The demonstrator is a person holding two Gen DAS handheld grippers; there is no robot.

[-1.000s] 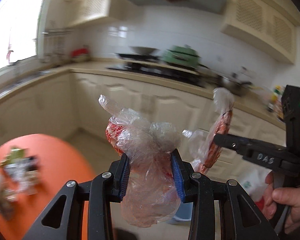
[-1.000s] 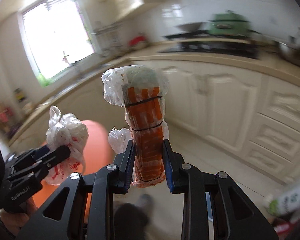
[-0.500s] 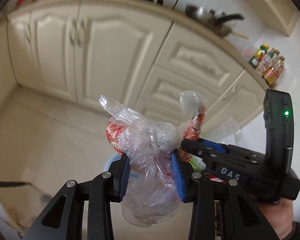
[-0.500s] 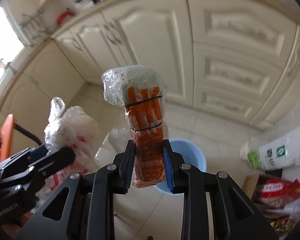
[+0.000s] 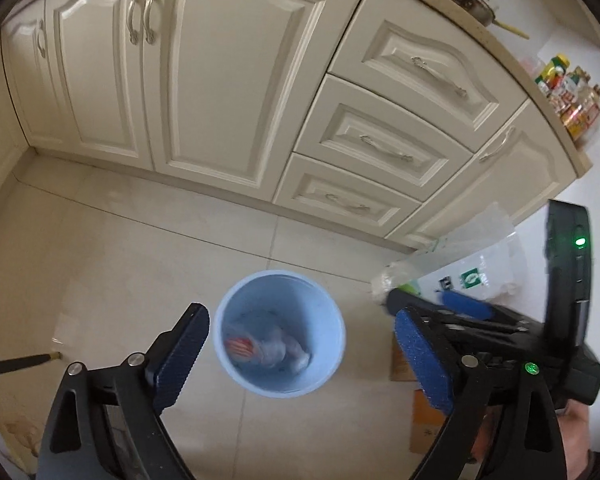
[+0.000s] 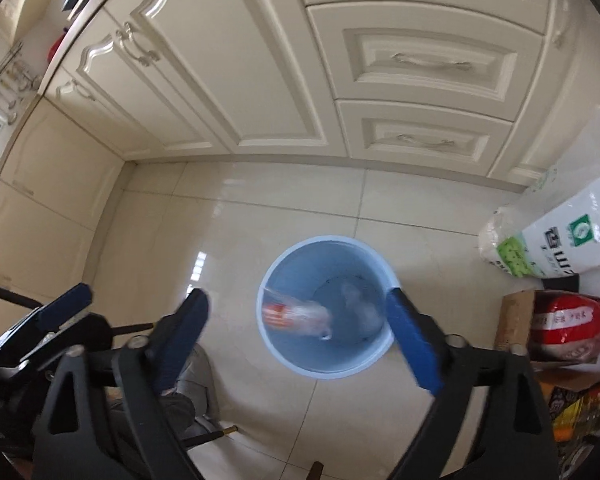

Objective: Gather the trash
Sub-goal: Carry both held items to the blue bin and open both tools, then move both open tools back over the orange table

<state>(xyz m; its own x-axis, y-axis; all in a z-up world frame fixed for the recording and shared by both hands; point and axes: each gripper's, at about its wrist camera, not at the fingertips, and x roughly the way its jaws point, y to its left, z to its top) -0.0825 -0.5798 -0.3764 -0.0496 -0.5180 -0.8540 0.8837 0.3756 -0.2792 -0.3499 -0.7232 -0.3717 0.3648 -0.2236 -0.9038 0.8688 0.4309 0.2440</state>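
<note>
A light blue trash bin (image 5: pixel 332 312) stands on the tiled floor; it also shows in the right wrist view (image 6: pixel 284 276). Inside lie crumpled clear plastic bags with red print (image 5: pixel 268 350), and in the right wrist view the orange-red wrapped pack (image 6: pixel 296 314) lies in it too. My left gripper (image 5: pixel 300 356) is open and empty above the bin. My right gripper (image 6: pixel 300 328) is open and empty above the bin; it also shows at the right of the left wrist view (image 5: pixel 440 304).
Cream kitchen cabinets and drawers (image 5: pixel 228 80) stand behind the bin. White bags (image 6: pixel 556 240), a red sack (image 6: pixel 564 328) and cardboard boxes (image 5: pixel 424 420) lie on the floor to the right. A dark table leg (image 5: pixel 16 364) is at the left.
Both grippers have opened and let go of their trash, which now lies in the blue bin. Both views have tilted down over the bin.
</note>
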